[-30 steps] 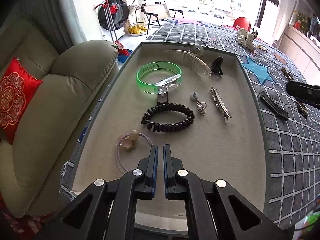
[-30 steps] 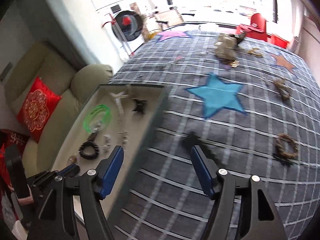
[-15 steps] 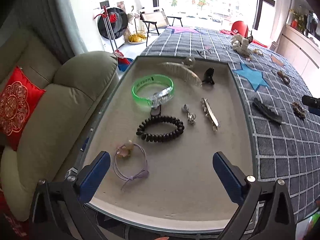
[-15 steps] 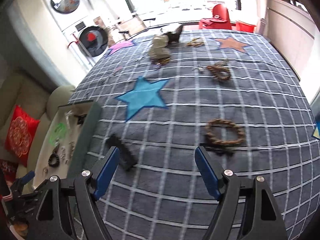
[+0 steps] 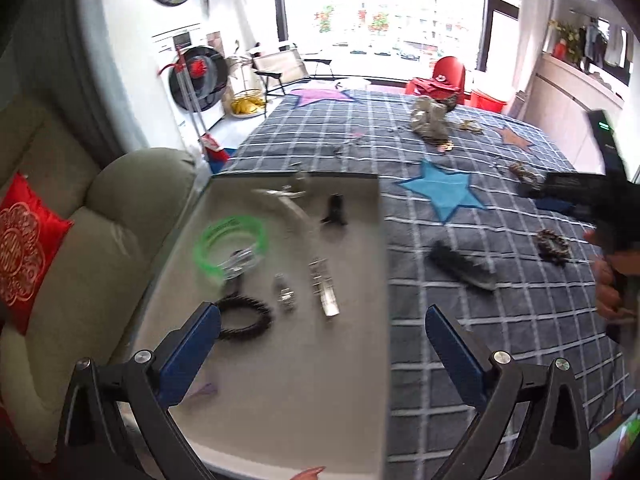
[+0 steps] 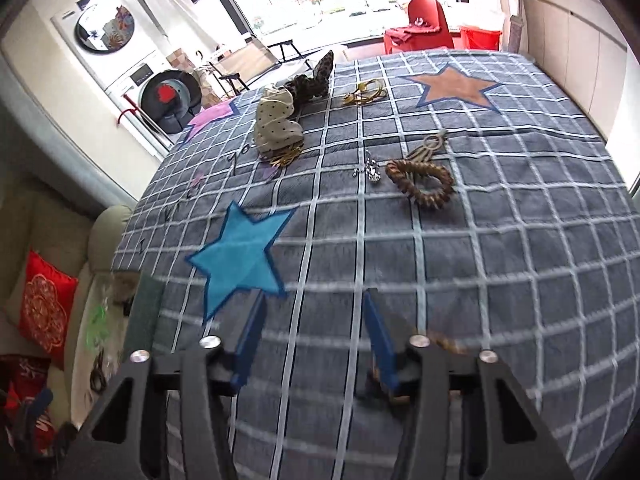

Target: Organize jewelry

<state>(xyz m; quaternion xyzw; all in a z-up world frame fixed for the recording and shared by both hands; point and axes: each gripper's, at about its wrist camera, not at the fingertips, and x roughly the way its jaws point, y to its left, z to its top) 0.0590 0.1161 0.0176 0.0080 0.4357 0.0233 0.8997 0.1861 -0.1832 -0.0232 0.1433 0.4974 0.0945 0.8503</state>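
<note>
text: none legible | green bracelet: print blurred, unreadable

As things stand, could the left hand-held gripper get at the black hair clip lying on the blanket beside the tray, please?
Probably yes: the left hand-held gripper is open, and the black hair clip lies uncovered on the blanket, ahead to its right, nothing between.

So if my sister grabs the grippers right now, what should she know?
Left gripper: open, empty, over the tray.
Right gripper: open, empty, over the blanket.
Done: green bangle, black coil tie and silver clip lie in the tray.
Left: black clip, brown coil tie, gold piece and others wait on the blanket.
</note>
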